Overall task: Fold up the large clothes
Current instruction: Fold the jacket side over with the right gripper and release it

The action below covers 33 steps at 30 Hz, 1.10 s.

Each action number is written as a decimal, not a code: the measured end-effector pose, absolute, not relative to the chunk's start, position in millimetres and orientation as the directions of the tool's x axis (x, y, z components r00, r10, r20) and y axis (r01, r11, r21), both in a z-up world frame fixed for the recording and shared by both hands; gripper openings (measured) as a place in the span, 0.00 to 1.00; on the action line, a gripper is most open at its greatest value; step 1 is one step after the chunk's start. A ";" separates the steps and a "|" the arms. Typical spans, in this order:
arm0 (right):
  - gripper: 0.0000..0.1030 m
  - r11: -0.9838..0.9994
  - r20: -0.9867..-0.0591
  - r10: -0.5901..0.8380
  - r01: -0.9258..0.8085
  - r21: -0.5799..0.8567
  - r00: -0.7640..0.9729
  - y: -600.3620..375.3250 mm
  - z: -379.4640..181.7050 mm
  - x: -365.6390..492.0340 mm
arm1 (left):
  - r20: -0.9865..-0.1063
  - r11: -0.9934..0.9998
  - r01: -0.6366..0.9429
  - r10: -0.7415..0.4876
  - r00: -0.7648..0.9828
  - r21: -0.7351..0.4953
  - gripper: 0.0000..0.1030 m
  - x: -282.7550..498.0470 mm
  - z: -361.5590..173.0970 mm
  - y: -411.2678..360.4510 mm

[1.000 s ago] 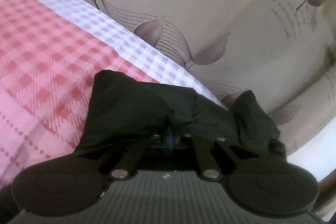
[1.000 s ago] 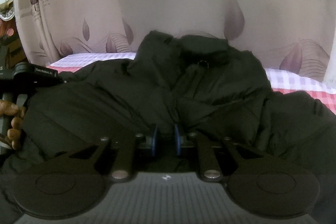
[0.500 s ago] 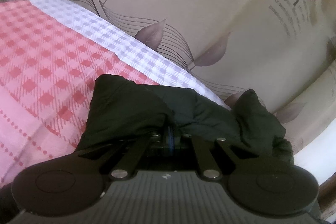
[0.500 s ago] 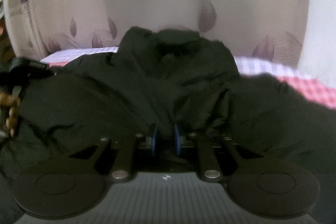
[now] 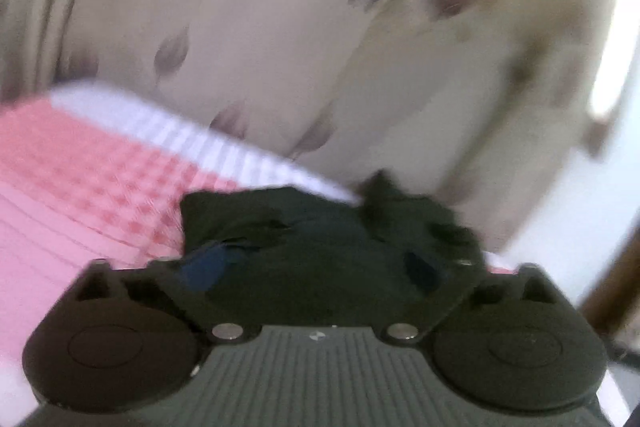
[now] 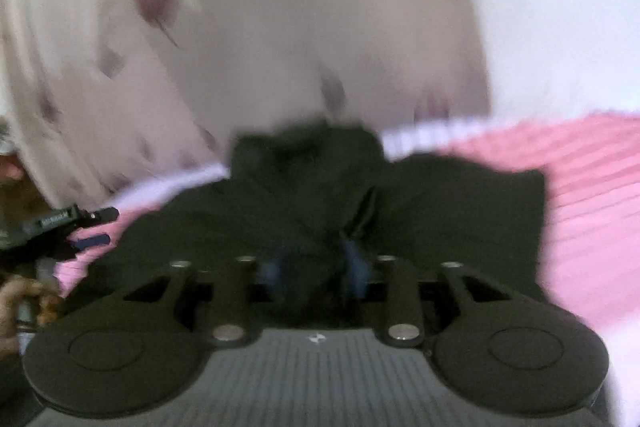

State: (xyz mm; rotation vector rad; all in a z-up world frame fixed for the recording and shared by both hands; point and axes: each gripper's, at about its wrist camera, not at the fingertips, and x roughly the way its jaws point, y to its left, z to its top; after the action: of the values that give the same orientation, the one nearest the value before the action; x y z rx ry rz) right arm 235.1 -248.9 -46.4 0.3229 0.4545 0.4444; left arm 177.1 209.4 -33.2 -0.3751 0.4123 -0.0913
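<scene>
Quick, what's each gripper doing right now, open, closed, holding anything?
Left gripper: jaws opening wide, gripping nothing.
Right gripper: jaws opening, black jacket fabric between them, not clamped.

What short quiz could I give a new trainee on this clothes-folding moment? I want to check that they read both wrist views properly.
1. True or false: the dark garment lies on a pink checked bedsheet.
2. In the right wrist view, what shows at the left edge? A) a blue bucket B) the left gripper C) a pair of shoes
3. Fill in: behind the bed hangs a pale curtain printed with ____.

Key: 1 true; 2 B; 3 leaves
</scene>
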 end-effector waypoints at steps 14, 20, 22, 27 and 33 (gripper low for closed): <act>0.81 0.888 -0.355 0.225 -0.041 0.458 0.908 -365.7 -101.1 -78.1 | -0.456 0.923 -0.013 -0.178 0.872 -0.386 1.00 -77.7 -52.8 268.1; 0.82 0.806 -0.329 0.300 -0.053 0.590 0.895 -363.3 -119.5 -95.4 | -0.455 0.859 -0.039 -0.230 0.860 -0.510 1.00 -103.6 -68.7 290.3; 0.82 0.792 -0.335 0.315 -0.051 0.609 0.888 -358.3 -123.9 -90.5 | -0.461 0.847 -0.018 -0.272 0.844 -0.532 1.00 -103.5 -73.8 289.9; 0.80 0.742 -0.321 0.384 -0.083 0.665 0.866 -347.2 -132.2 -79.6 | -0.463 0.812 0.066 -0.395 0.793 -0.580 1.00 -97.1 -84.3 280.7; 0.37 0.749 -0.356 0.391 -0.069 0.659 0.849 -335.0 -138.2 -71.2 | -0.438 0.791 0.072 -0.409 0.801 -0.607 0.95 -101.9 -93.2 277.1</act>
State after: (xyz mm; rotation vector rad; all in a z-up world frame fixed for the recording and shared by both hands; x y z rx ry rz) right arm -71.2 -335.0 -138.2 0.6838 0.5038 0.2634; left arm -101.9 277.1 -93.2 -0.6084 0.5915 -0.2760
